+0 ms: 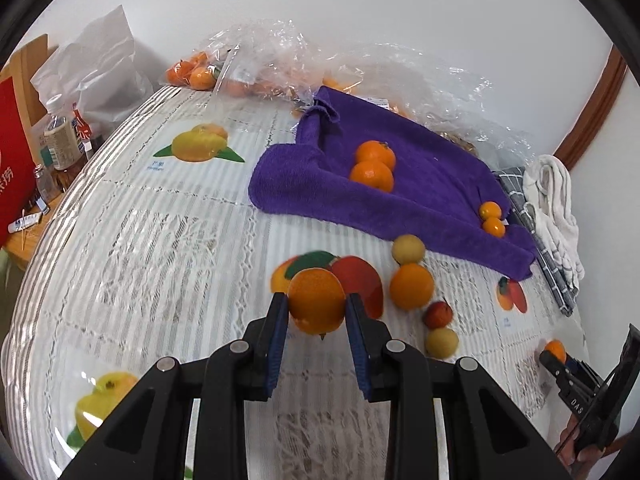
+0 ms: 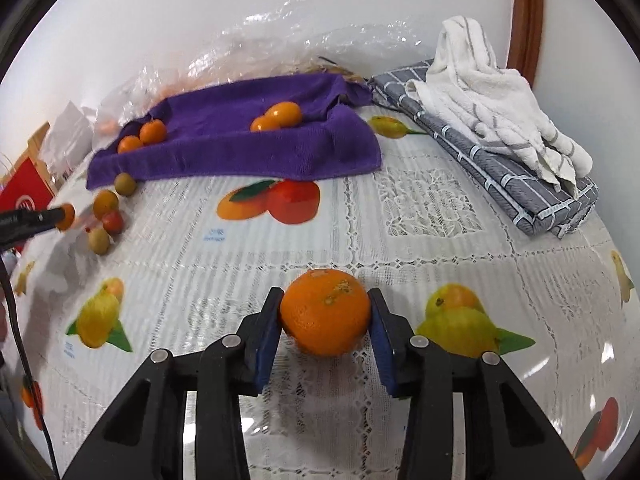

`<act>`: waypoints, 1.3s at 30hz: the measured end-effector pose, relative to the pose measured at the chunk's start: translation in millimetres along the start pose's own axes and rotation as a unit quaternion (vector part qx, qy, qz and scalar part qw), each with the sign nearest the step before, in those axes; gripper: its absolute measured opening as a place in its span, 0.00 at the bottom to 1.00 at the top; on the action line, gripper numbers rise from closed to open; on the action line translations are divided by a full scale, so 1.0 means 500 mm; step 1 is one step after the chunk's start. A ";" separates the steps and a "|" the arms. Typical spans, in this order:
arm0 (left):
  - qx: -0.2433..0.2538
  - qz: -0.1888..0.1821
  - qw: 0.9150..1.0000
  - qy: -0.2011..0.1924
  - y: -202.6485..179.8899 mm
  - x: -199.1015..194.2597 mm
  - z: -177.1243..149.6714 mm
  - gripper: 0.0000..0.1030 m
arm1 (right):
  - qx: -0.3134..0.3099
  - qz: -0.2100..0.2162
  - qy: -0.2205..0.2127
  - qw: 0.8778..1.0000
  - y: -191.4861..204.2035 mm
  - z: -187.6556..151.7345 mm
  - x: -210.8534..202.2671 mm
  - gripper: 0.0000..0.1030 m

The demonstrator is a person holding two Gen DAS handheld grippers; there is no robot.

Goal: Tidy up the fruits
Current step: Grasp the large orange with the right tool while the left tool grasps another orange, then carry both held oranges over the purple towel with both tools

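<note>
Oranges clamped in left gripper [image 1: 317, 307] and right gripper [image 2: 325, 312] above fruit-printed lace tablecloth [image 2: 420, 216], white wall [image 2: 240, 8] behind

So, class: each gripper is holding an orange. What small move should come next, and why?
Probably carry the left gripper and its orange forward to the purple towel, beside the two oranges already lying there. The right gripper could follow with its orange.
</note>
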State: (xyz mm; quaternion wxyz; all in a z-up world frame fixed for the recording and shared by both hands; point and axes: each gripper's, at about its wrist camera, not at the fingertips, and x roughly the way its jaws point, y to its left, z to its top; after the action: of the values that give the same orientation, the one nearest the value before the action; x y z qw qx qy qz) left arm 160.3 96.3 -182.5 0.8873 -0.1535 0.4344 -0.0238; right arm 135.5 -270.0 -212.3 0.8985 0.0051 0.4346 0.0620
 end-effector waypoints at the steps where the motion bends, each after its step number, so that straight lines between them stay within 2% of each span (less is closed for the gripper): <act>1: 0.002 -0.001 1.000 0.000 -0.006 -0.005 -0.003 0.27 | 0.001 0.001 -0.004 1.000 0.002 0.002 -0.010 0.40; 7: 0.025 -0.006 1.000 -0.007 -0.046 -0.047 -0.017 0.27 | 0.012 0.003 -0.032 0.999 0.005 0.018 -0.070 0.40; 20: 0.071 0.007 0.995 -0.065 -0.125 -0.173 -0.015 0.27 | 0.041 0.004 -0.072 0.997 0.005 0.043 -0.168 0.40; 29: 0.081 -0.001 0.991 -0.103 -0.160 -0.233 -0.009 0.27 | 0.036 0.001 -0.093 0.995 0.016 0.070 -0.210 0.40; 39: 0.102 0.022 0.984 -0.147 -0.193 -0.266 -0.004 0.27 | 0.030 -0.012 -0.110 0.993 0.030 0.108 -0.240 0.40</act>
State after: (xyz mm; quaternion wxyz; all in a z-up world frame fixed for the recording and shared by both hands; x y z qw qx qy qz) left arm 84.7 27.4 -53.9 0.9528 -0.0544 0.2975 -0.0261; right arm 102.3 -266.6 -84.4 0.9410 0.0334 0.3346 0.0371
